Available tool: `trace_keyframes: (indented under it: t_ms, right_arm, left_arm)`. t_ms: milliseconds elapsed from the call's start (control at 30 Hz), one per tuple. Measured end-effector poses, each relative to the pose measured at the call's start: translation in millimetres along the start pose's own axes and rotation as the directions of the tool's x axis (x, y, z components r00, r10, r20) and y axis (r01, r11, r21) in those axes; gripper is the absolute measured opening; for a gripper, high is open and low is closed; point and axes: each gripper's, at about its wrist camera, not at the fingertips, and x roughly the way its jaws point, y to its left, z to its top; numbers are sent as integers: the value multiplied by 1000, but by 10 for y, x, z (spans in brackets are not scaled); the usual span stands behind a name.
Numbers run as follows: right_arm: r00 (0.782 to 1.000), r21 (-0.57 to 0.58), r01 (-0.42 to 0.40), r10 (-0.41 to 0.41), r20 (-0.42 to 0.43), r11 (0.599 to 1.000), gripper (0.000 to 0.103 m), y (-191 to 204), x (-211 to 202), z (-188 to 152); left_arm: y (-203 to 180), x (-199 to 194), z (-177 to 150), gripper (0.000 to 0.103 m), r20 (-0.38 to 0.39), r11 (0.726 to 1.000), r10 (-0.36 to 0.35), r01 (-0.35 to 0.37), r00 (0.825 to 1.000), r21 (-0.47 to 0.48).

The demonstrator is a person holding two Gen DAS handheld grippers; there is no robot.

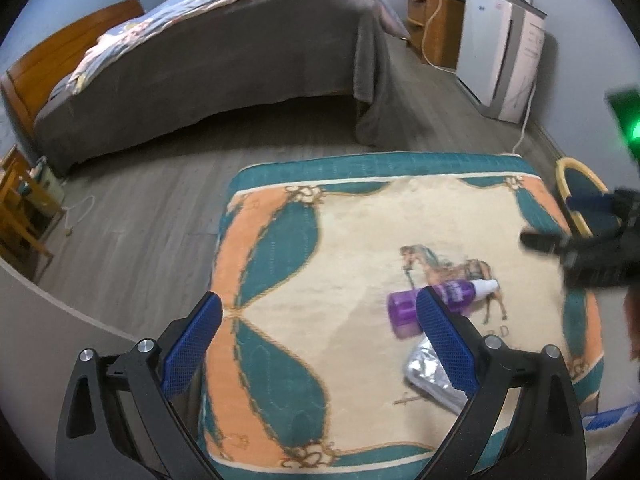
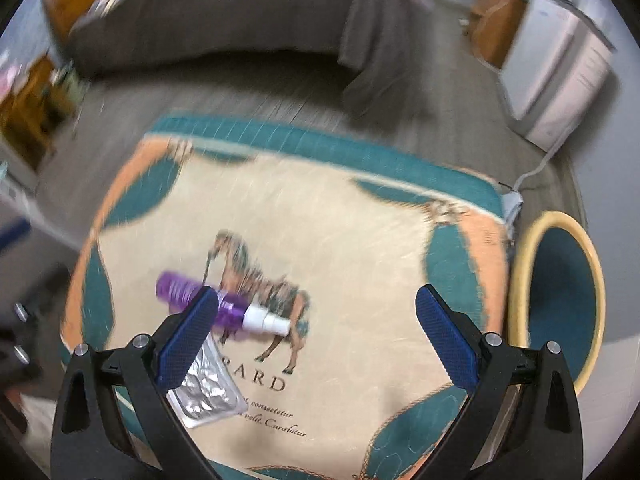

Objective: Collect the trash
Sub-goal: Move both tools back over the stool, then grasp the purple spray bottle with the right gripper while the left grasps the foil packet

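A purple spray bottle with a white nozzle lies on its side on a cloth-covered table. A silver blister pack lies just in front of it. My left gripper is open and empty above the table's front, its right finger in front of both items. My right gripper is open and empty above the table; it shows at the right edge of the left view. In the right wrist view the bottle and the blister pack sit by the left finger.
A yellow-rimmed round bin with a dark blue inside stands on the floor right of the table; it also shows in the left wrist view. A bed, a white appliance and wooden furniture stand beyond.
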Motion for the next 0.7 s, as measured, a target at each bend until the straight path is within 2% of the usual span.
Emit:
trace_keyframes:
  t_ms: [267,400,500,600,700]
  right_arm:
    - [992,-141,-12,-6,-129,990,97,359,479,-75]
    - [986,-193,-41,8,-169,980,97,550,646,-89]
    - [982,-239,-34,-12,-188,971,94,678,774,-116]
    - [982,-272,-35,-17,-187,962,85,782,876,-152]
    - [982,-276,-66,14,-186,959,66,844,919,-174]
  left_arm:
    - [140,129,32,96,-28,1000,-8,7,1000,-19]
    - [196,178,27,96,-37,1000,1,-2,999,-11]
    - [246,217,29,96,-47,1000,-1,-1,999,-27]
    - [268,240,30,96,-51,1000,2,-4,999,-30]
    - [277,261,28,96,-57,1000,5,-7,998,-27]
